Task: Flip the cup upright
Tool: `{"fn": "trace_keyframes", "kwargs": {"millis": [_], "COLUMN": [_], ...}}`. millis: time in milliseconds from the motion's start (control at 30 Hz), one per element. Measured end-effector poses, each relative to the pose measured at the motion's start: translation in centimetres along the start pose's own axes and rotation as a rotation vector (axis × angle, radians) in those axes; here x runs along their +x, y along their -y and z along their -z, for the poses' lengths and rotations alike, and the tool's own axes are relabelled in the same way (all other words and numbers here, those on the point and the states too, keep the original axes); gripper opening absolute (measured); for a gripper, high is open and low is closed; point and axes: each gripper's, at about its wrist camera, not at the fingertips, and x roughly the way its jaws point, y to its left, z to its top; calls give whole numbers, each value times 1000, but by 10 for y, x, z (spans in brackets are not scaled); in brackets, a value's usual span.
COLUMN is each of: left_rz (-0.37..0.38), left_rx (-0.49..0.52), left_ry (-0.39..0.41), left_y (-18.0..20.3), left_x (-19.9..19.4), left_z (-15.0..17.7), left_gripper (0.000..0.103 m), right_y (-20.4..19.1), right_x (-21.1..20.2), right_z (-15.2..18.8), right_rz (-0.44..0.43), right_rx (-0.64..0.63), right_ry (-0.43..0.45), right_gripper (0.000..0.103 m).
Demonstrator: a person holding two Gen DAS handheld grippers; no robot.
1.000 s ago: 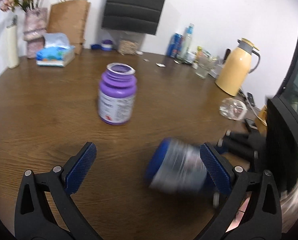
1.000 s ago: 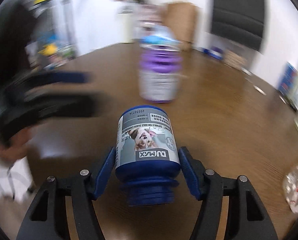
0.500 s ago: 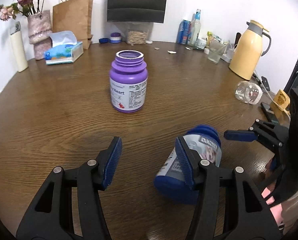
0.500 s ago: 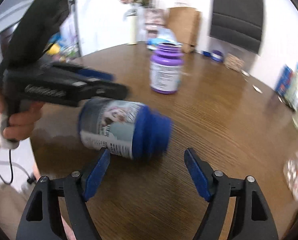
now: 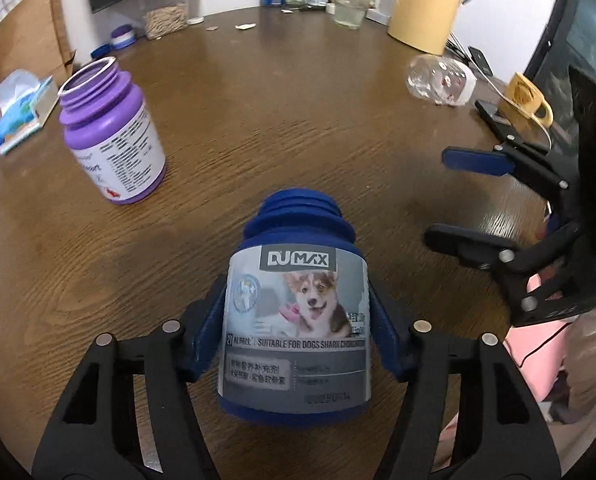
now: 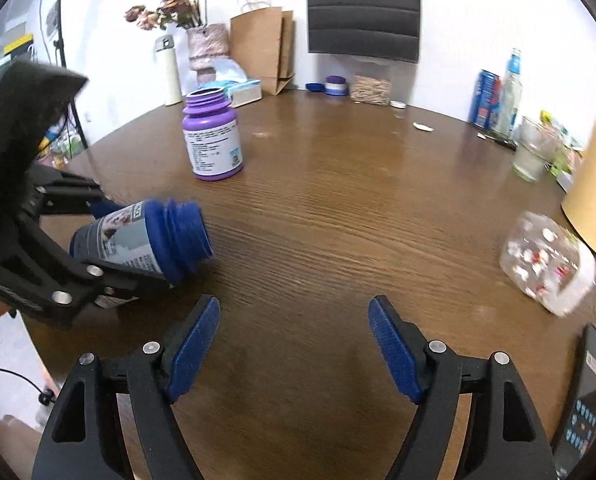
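Item: blue DUMAX supplement bottle (image 5: 295,332), lying on its side, neck toward 12 o'clock, clamped in your left hand-held gripper (image 5: 298,330). Your right hand-held gripper (image 6: 293,346): fingers spread apart, holding nothing. Purple bottle (image 5: 113,136) upright on the bench (image 5: 298,120) at 10 o'clock.

Left tongs (image 5: 298,336) clamped tight; right tongs (image 6: 293,344) spread wide.

Glossy blue plastic bottle (image 5: 295,320) with smooth paper label; grained, satin wooden table (image 5: 298,120).
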Motion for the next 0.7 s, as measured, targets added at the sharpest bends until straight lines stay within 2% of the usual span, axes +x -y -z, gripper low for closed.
{"fn": "trace_keyframes", "kwargs": {"millis": [67,167,233,267,300,400,500,700], "left_rz": [-5,-19,-120,-175,-195,-196,-172,-177], "left_rx": [5,-19,0,22,31,20,34,86], "left_ry": [25,154,270,335,381,483,539,604], "left_y": [2,3,6,9,10,8,9,6], "left_x": [-5,-28,-45,-55,-63,-81,-89,-99], "left_z": [1,5,6,7,9,13,20,37], "left_gripper": [60,60,60,60,60,60,60,60], "right_y": [2,3,7,10,11,12,4,-30], "right_x": [-8,-21,-33,-40,-43,-46,-35,5], "right_z": [5,1,-8,-14,-21,-46,-69,-107], "right_rz": [-12,-28,-63,-106,-148,-340,-500,-644], "right_rx": [17,38,73,101,124,206,248,272], "right_ry": [3,52,133,176,199,242,244,147], "right_gripper": [82,82,82,84,90,94,94,92]}}
